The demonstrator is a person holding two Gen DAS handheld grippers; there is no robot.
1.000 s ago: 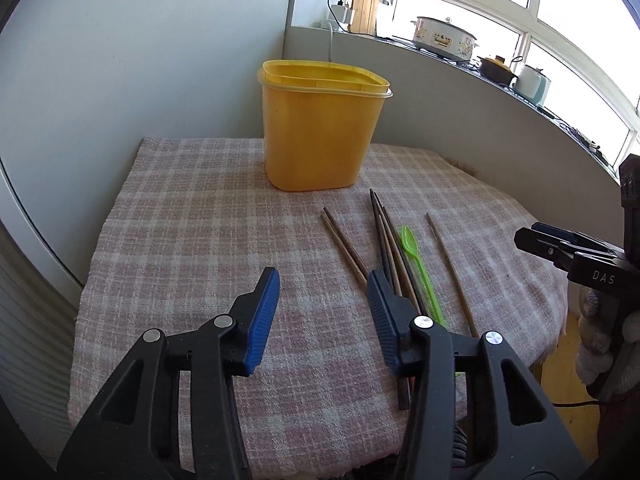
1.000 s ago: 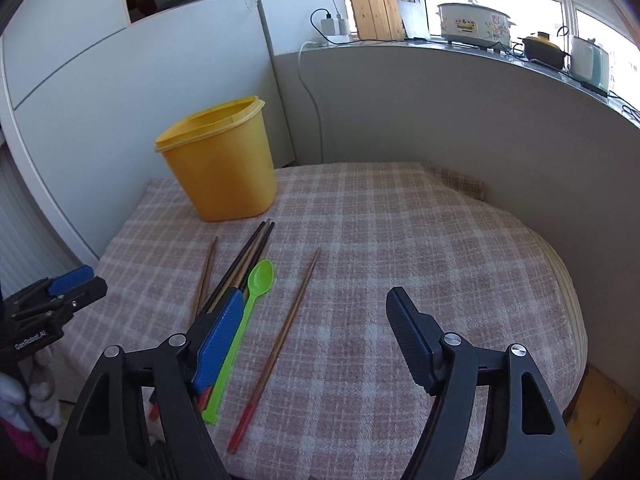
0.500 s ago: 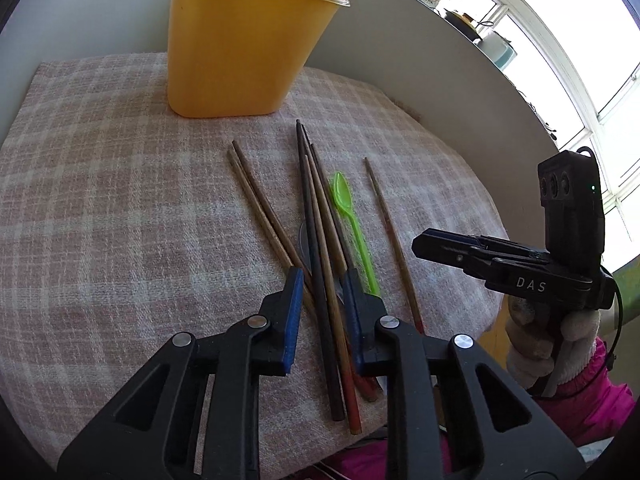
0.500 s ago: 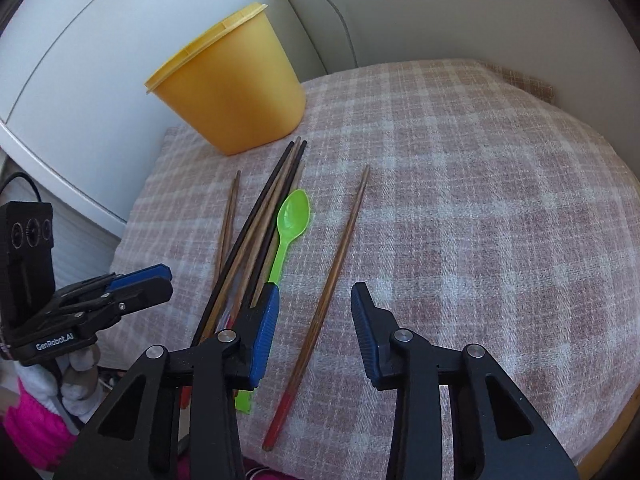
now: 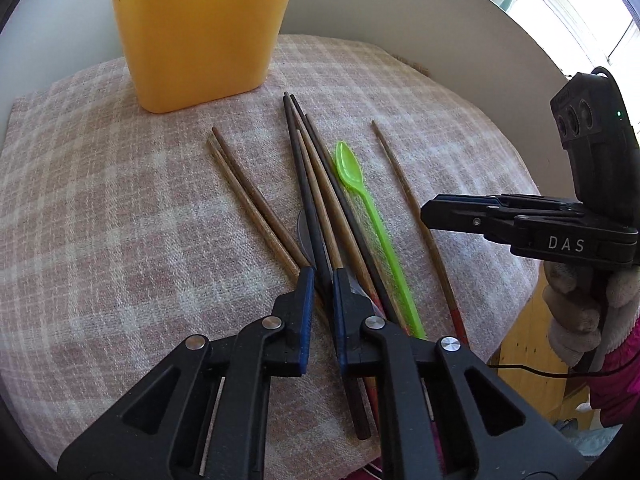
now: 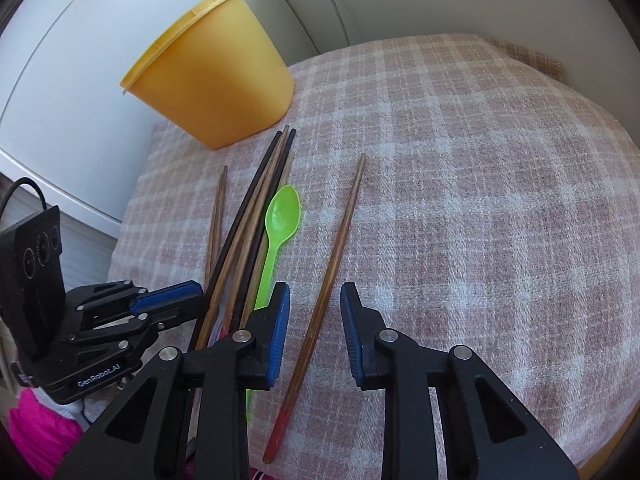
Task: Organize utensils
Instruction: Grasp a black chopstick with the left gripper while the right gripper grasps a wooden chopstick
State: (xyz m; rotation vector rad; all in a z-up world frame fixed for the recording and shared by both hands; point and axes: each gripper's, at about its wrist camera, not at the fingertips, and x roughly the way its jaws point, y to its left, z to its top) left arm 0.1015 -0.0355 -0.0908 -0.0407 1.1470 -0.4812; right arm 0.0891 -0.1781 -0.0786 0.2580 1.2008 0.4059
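Note:
Several chopsticks and a green plastic spoon (image 5: 352,172) (image 6: 282,216) lie on the checked cloth in front of a yellow tub (image 5: 200,32) (image 6: 216,80). My left gripper (image 5: 322,276) (image 6: 176,300) is closing, its blue pads pressing on a dark chopstick (image 5: 300,168) in the middle bundle. My right gripper (image 6: 315,292) (image 5: 430,210) straddles the lone brown chopstick with a red end (image 6: 336,252) (image 5: 404,188). Its jaws are closing but stand clear of the chopstick on both sides.
A pair of brown chopsticks (image 5: 248,196) (image 6: 218,208) lies left of the bundle. Something metal (image 5: 304,232) shows under the bundle. The cloth-covered table (image 6: 480,200) ends close behind both grippers. A gloved hand (image 5: 576,300) holds the right gripper. A wall stands behind the tub.
Both grippers came down and tipped toward the utensils. Both pairs of jaws narrowed from wide open, the left onto the dark chopstick, the right around the lone one.

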